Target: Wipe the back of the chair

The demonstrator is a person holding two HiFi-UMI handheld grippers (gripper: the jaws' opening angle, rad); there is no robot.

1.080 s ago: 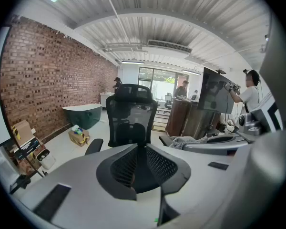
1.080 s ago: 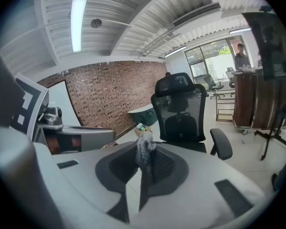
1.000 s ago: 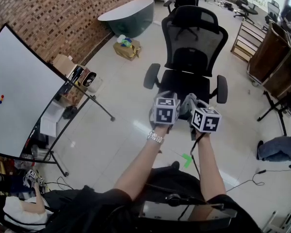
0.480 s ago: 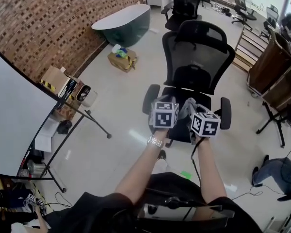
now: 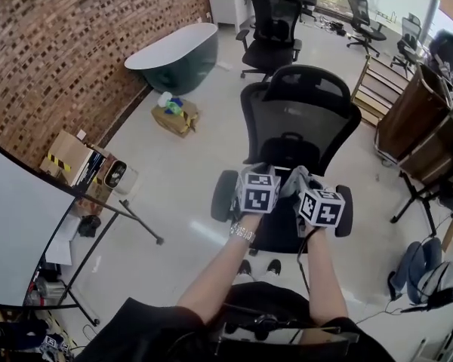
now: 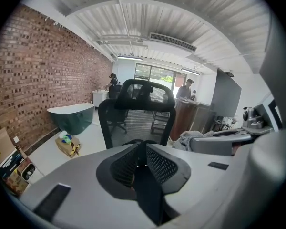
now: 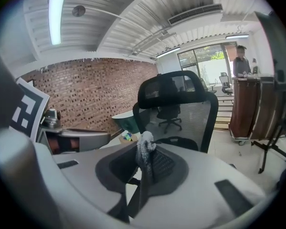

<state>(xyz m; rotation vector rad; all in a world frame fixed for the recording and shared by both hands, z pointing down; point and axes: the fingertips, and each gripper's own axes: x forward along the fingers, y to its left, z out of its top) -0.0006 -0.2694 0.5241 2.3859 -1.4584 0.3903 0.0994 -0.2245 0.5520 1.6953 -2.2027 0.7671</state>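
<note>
Both tools have come nearer the chair over the last second: its mesh backrest now fills the middle of the head view, while the whiteboard has slid out toward the left edge and the green bathtub sits further up by the brick wall. Starting at the left, the left tool is held out toward the chair with its jaws drawn together and nothing between them. Just beside it, the right tool has its jaws clamped on a grey cloth, a bunched tuft of which stands up above the jaw tips. Neither tool touches the chair; both hang over the front of the seat, short of the backrest, which stands upright and faces the person. By my reading this is the approach step, with the wiping itself not yet begun. The next move probably calls for carrying the right tool forward and up until the cloth presses flat on the mesh, then stroking across it; the closed left tool might steady the frame, since a chair on castors may roll or swivel away under the push
</note>
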